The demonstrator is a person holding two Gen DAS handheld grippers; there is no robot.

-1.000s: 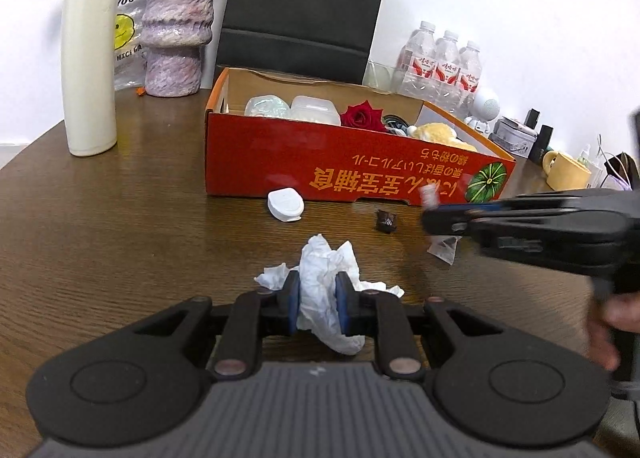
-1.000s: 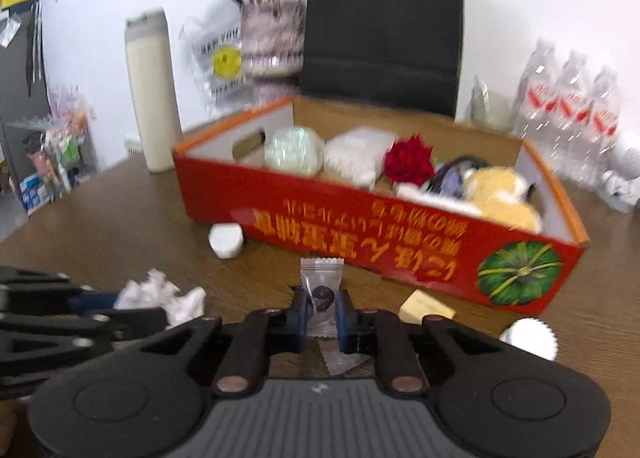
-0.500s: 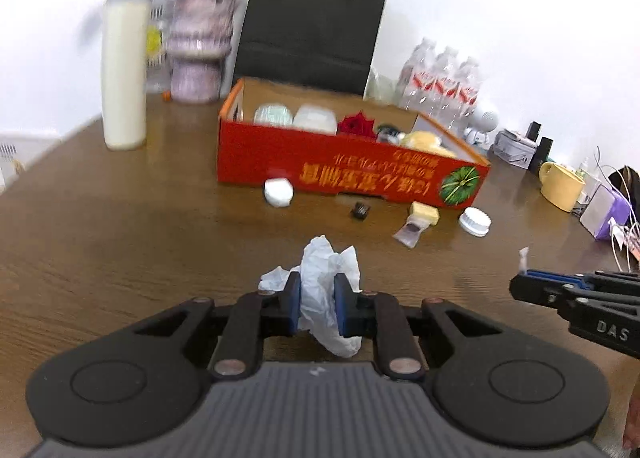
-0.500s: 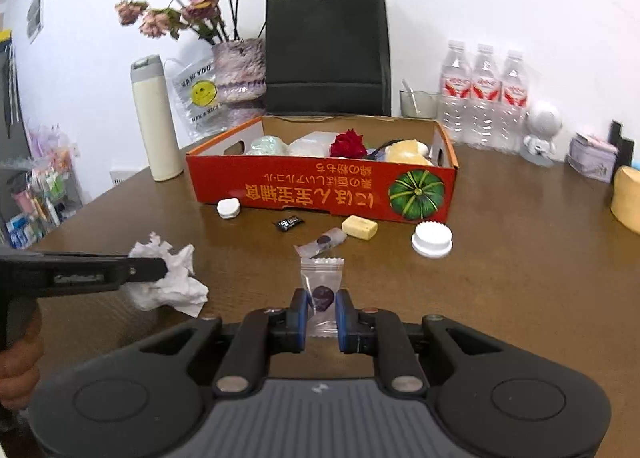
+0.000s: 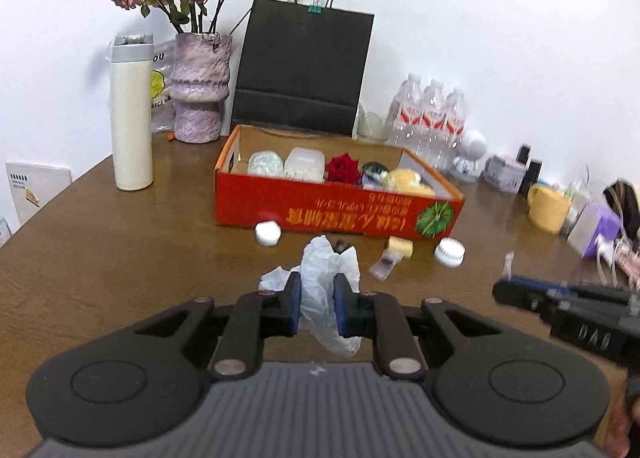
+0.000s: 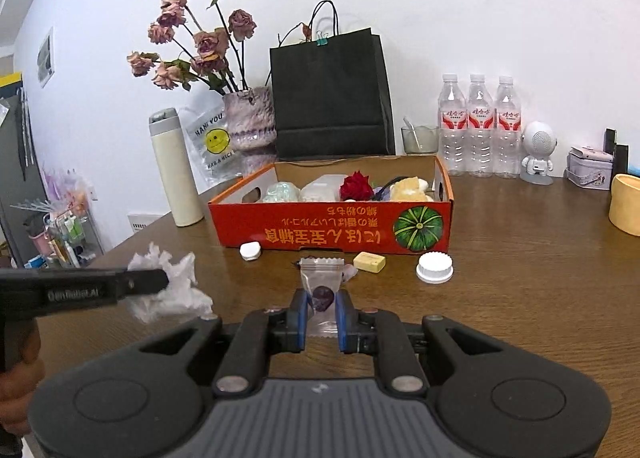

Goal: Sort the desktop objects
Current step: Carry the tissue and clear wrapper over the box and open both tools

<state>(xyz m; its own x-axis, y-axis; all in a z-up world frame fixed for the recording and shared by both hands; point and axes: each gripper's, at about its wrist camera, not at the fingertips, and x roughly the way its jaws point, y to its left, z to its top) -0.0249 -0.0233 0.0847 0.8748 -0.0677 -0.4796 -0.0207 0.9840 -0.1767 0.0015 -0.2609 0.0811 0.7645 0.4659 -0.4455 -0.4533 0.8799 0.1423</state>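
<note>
While the left gripper (image 5: 316, 308) pinches a crumpled tissue (image 5: 329, 290), soft and weightless, the right gripper's (image 6: 322, 318) jaws clamp a slippery, probably crinkly candy wrapper (image 6: 322, 294) mid-body.

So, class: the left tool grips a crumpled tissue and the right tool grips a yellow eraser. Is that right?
One slip. The right tool grips a clear candy wrapper, as the right wrist view shows; the yellow eraser lies on the table. The left tool does grip the crumpled tissue.
</note>
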